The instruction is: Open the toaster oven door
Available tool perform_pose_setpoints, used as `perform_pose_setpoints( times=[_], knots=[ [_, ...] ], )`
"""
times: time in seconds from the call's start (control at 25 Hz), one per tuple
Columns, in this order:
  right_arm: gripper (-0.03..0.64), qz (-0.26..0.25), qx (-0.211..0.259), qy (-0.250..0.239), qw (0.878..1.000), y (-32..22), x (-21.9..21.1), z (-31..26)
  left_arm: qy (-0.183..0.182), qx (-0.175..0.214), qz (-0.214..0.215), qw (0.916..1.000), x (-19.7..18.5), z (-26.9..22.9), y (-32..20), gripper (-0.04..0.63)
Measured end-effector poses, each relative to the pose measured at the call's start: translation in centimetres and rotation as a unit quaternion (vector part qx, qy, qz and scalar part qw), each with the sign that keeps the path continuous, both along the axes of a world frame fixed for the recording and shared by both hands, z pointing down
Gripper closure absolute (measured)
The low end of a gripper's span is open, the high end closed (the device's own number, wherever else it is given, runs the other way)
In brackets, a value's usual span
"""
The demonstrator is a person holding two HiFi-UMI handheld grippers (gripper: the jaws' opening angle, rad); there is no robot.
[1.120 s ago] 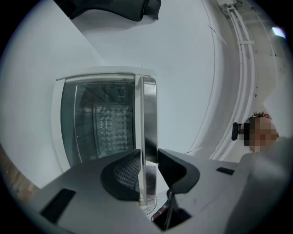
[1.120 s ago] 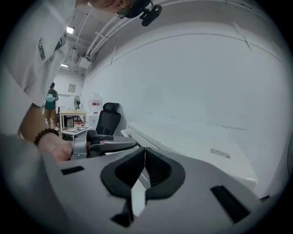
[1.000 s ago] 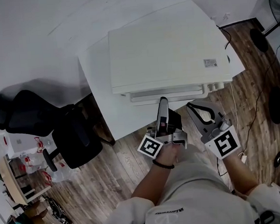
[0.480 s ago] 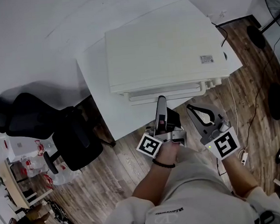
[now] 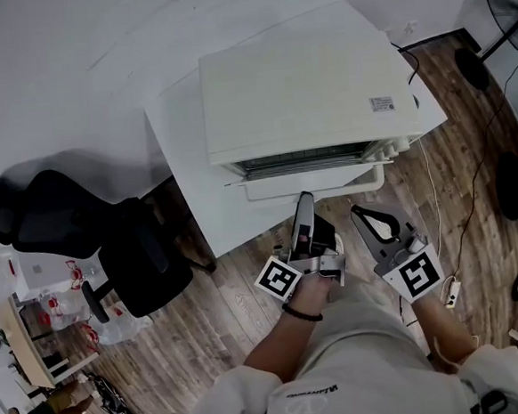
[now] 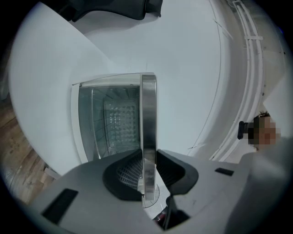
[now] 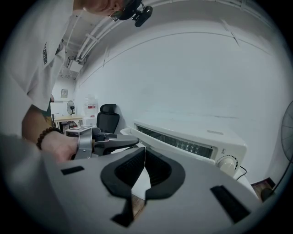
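Pulling the glass-fronted door (image 5: 311, 181) of the cream boxy toaster oven (image 5: 307, 82) on the white surface (image 5: 179, 154), now ajar: left gripper (image 6: 149, 157) fingers, which have just been closing, clamp its shiny metal bar handle (image 6: 149, 109); right gripper (image 7: 144, 153) fingers together, empty; next move likely calls for drawing the handle outward and down.

surface: white table (image 5: 179, 159) | on it: 1 toaster oven (image 5: 303, 82) | below: wooden floor (image 5: 219, 325)

Soft, flat, muted light fills the room, colours washed out; the white worktop (image 5: 181, 163) carries only faint shadows. Both gripper views bulge fisheye-style with black corners, and the door handle (image 6: 149, 128) gleams, blurred up close.
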State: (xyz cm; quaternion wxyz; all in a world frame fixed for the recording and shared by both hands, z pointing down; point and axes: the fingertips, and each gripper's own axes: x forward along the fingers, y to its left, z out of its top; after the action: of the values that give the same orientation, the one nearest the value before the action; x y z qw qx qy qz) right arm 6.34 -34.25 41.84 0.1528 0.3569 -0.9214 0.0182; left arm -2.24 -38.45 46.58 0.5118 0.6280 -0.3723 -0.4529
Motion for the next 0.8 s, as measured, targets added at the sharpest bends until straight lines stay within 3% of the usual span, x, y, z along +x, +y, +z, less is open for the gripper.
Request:
perform_pose_setpoints(
  times=[0.8],
  knots=[
    [0.598,0.01,-0.064,0.009,0.998,5.3,-0.9,4.4,-0.044,-0.05,0.075,0.9949,0.1,4.2,6.1,0.495]
  ],
)
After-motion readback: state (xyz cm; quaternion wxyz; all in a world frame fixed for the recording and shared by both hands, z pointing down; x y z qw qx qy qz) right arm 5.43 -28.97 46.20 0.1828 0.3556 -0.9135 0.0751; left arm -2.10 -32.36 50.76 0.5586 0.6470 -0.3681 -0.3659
